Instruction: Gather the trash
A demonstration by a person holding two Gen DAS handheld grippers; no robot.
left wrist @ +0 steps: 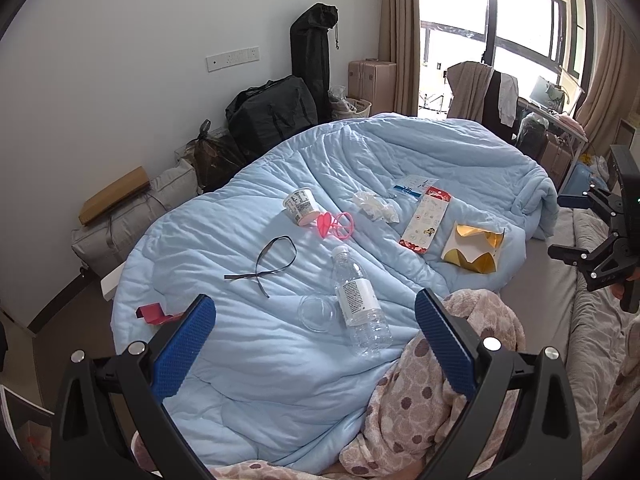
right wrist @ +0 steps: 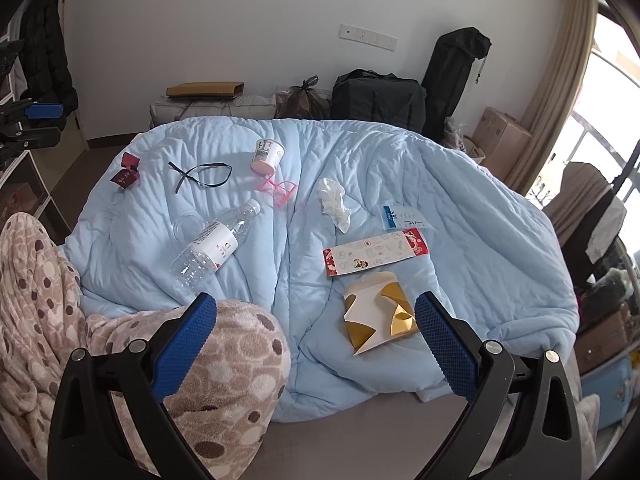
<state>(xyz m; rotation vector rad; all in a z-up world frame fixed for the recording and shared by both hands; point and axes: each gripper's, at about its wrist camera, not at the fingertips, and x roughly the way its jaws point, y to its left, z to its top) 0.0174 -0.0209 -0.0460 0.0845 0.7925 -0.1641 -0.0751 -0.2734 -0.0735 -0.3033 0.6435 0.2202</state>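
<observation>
Trash lies scattered on the blue quilt (right wrist: pixel 460 200): an empty bottle (right wrist: pixel 216 240) on its side, a tipped cup (right wrist: pixel 266 156), an open gold-lined box (right wrist: pixel 378 312) holding nothing. Both hand-held grippers, left (left wrist: pixel 316 344) and right (right wrist: pixel 316 344), hover spread, gripping nothing.

1. My left wrist camera looks along my left tongs (left wrist: pixel 316 336) from the bed's near left corner, angled down across the blue quilt (left wrist: pixel 240 360) toward the window (left wrist: pixel 500 12).
2. My right wrist camera sits further right, over my right tongs (right wrist: pixel 316 336), facing the white wall (right wrist: pixel 260 20) squarely.
3. Both views share the quilt's littered middle, seen from close above; each catches the other tongs at its edge.
</observation>
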